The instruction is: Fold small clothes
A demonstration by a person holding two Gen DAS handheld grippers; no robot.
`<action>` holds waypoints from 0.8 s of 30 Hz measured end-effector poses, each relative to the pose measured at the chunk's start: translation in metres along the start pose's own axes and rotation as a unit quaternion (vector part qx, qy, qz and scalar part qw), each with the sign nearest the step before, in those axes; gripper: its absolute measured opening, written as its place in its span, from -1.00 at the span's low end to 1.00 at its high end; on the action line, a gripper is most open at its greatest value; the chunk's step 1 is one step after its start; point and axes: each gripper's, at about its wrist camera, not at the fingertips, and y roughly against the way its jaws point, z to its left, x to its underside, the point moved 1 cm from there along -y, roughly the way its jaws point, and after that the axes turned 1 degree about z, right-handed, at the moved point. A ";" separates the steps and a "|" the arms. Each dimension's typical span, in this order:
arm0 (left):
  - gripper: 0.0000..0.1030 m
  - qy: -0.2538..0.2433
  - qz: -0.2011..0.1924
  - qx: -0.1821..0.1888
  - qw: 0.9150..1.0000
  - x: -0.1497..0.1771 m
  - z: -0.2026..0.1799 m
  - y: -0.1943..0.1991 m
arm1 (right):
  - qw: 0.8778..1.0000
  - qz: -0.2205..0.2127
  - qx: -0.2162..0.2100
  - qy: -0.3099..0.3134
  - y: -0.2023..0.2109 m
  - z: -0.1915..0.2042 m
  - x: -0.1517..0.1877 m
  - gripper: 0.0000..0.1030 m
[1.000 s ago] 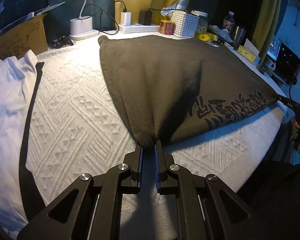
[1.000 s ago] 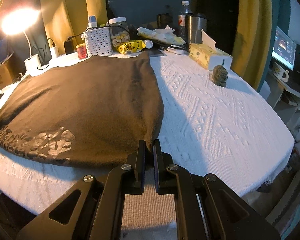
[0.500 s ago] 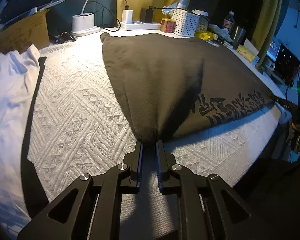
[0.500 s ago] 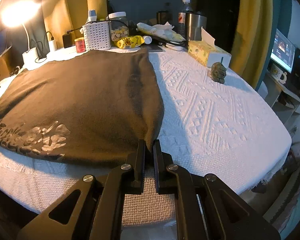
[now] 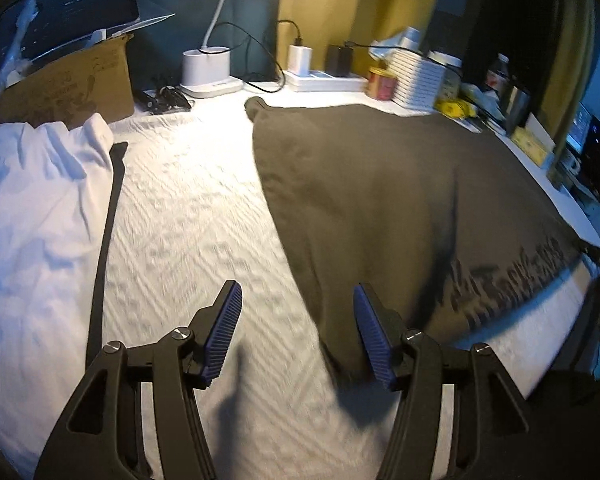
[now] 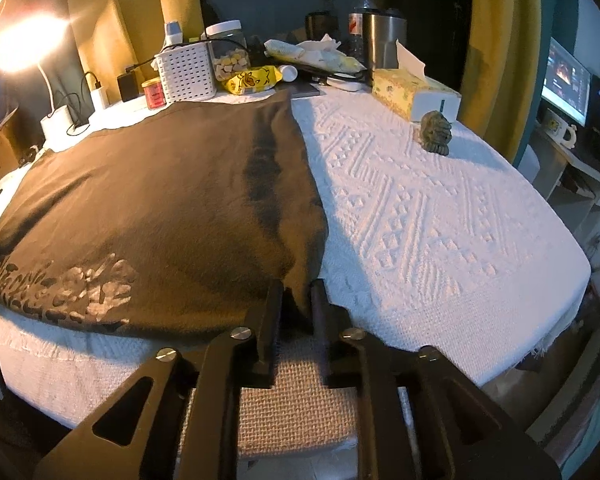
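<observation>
Two black two-finger grippers are seen over a dark brown printed garment [image 5: 380, 200] spread flat on a white textured tablecloth [image 5: 180, 220]. The left gripper [image 5: 298, 320] is opening, its blue pads clear of the garment's near corner. The right gripper [image 6: 296, 304] is opening too, the other near corner lying loosely between its jaws.

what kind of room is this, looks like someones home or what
Probably a lived-in home room: a cluttered table under a white woven cloth, with a tissue box, a desk lamp and a lit monitor alongside.
</observation>
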 end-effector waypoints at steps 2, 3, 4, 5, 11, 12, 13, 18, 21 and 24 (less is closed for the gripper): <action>0.13 0.005 0.004 0.000 1.000 -0.009 0.002 -0.009 | 1.000 0.000 0.007 -0.003 -0.001 -0.001 -0.002 -0.28; 0.13 0.005 0.005 -0.001 1.000 -0.012 0.003 -0.014 | 1.000 0.000 0.009 -0.005 -0.001 -0.002 -0.004 -0.27; 0.13 0.003 0.008 -0.001 1.000 -0.016 0.003 -0.019 | 1.000 0.000 0.009 -0.007 -0.002 -0.002 -0.005 -0.26; 0.13 0.000 0.009 -0.004 1.000 -0.019 0.003 -0.024 | 1.000 0.000 0.010 -0.009 -0.003 -0.003 -0.007 -0.26; 0.11 -0.016 0.018 -0.010 1.000 -0.037 0.007 -0.052 | 1.000 0.004 0.015 -0.019 -0.011 -0.008 -0.016 -0.25; 0.10 -0.019 0.018 -0.011 1.000 -0.040 0.007 -0.055 | 1.000 0.004 0.016 -0.021 -0.012 -0.009 -0.017 -0.25; -0.06 -0.021 0.017 -0.009 1.000 -0.043 0.008 -0.057 | 1.000 0.004 0.017 -0.022 -0.013 -0.009 -0.020 -0.25; -1.00 -0.026 0.020 -0.024 0.999 -0.055 0.017 -0.062 | 0.999 0.007 0.020 -0.025 -0.020 -0.009 -0.029 -0.25; -1.00 -0.029 0.019 -0.030 0.999 -0.056 0.021 -0.062 | 0.999 0.007 0.020 -0.024 -0.023 -0.007 -0.033 -0.25; -1.00 -0.024 0.017 -0.035 0.999 -0.057 0.027 -0.061 | 1.000 0.008 0.018 -0.023 -0.025 -0.004 -0.034 -0.25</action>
